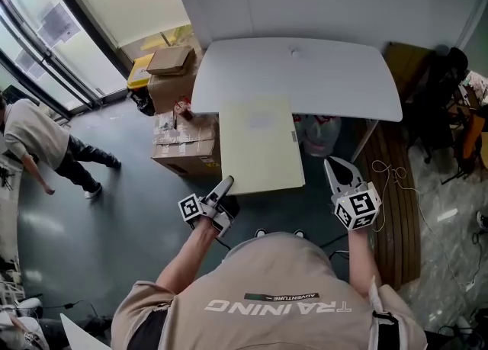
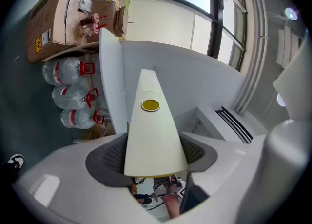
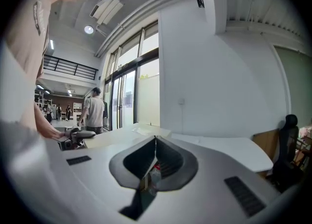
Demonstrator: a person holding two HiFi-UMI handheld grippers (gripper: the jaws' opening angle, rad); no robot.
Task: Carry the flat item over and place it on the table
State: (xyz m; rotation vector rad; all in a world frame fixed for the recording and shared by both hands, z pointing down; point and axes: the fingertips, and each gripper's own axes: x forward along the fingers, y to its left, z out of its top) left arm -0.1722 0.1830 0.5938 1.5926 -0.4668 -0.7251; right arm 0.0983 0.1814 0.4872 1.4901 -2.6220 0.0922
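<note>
The head view sets out the layout. The flat panel, pale cream, reaches from the near edge of the white surface back toward the person. Its far end lies over the surface and its near end is out above the floor. The left tool has it by the near left corner. The right tool hangs to the right of the panel, apart from it. From above I cannot tell whether the far end actually rests on the surface.

The left gripper view supplies the grip itself: the jaws stand partly closed, with a pad pressed against each face of the panel, which runs away from the camera and narrows toward its far end. Only this view shows a round yellow mark on the panel and the large water bottles below a cardboard box.

The right gripper view shows that tool's jaws brought together tip to tip, with nothing gripped. It also takes in a person standing by the glass wall.

In the head view the left tool covers the panel's held corner, and the wearer's shoulders cut off both forearms. Through the gap behind the right tool's jaws, something red and pale shows, too small to make out.
</note>
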